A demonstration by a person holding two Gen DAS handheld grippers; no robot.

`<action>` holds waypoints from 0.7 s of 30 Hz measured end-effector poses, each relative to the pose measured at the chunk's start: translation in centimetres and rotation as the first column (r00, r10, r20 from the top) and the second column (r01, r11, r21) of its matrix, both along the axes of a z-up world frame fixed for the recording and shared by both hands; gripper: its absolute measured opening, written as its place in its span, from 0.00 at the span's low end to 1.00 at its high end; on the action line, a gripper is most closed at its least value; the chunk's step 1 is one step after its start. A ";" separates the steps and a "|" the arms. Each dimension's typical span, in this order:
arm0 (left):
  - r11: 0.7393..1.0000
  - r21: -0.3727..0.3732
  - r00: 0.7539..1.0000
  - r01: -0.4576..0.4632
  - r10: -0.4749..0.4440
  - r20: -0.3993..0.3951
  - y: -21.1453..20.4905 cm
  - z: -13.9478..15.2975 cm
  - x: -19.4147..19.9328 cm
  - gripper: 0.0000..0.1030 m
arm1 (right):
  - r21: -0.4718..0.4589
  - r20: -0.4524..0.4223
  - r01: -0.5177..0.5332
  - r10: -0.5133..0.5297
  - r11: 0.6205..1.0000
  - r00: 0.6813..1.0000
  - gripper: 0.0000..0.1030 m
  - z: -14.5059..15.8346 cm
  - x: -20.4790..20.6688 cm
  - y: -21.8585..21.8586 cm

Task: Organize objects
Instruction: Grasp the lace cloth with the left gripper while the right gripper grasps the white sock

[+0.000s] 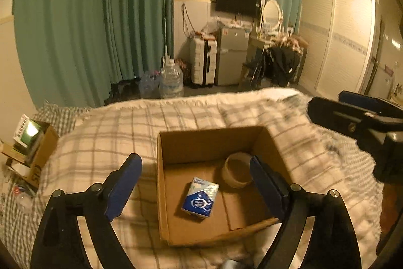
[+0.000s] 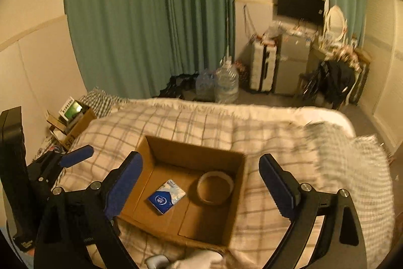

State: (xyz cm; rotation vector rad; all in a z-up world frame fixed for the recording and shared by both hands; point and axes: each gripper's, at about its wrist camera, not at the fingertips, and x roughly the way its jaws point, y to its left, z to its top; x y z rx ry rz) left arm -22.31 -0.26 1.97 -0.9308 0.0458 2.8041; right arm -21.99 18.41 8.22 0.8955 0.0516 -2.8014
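Left wrist view is showing you the left gripper [image 1: 194, 175] with its two blue-padded fingers [image 1: 123, 185] spread wide and holding nothing, hovering above the open brown cardboard box [image 1: 166, 183] that is sitting on the cream plaid blanket [image 1: 105, 132] covering the bed. Between your fingers, down on the box floor, a small blue and white tissue packet [image 1: 200, 198] is lying flat, and just beyond it, close to the inner side of your right-hand finger, a beige roll of tape [image 1: 236, 173] is resting near the far wall of the box; packet and roll are sitting near each other, though you cannot tell whether they are touching. Your left-hand finger is hanging outside the box's left wall, over the blanket. Off past your right-hand finger, the black body of the right gripper [image 1: 357, 122] is showing at the edge of the picture. Right wrist view is giving you the right gripper [image 2: 201, 175], also spread wide and empty, with the same box [image 2: 239, 196] lying between its fingers [image 2: 277, 183]: the tissue packet [image 2: 166, 196] is nearer your left-hand finger and the tape roll [image 2: 215, 187] is sitting towards the right-hand wall. Beyond your left-hand finger, the left gripper [image 2: 75, 159] is reaching in low over the blanket [image 2: 272, 143], and further out a smaller cardboard box stuffed with items [image 2: 75, 122] is standing by the wall.
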 end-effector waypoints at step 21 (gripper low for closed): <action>0.996 -0.065 0.997 -0.062 0.058 -0.058 -0.8 5.2 14.3 0.99 | 0.190 0.024 0.025 -0.030 0.981 0.999 0.93 7.0 18.8 1.8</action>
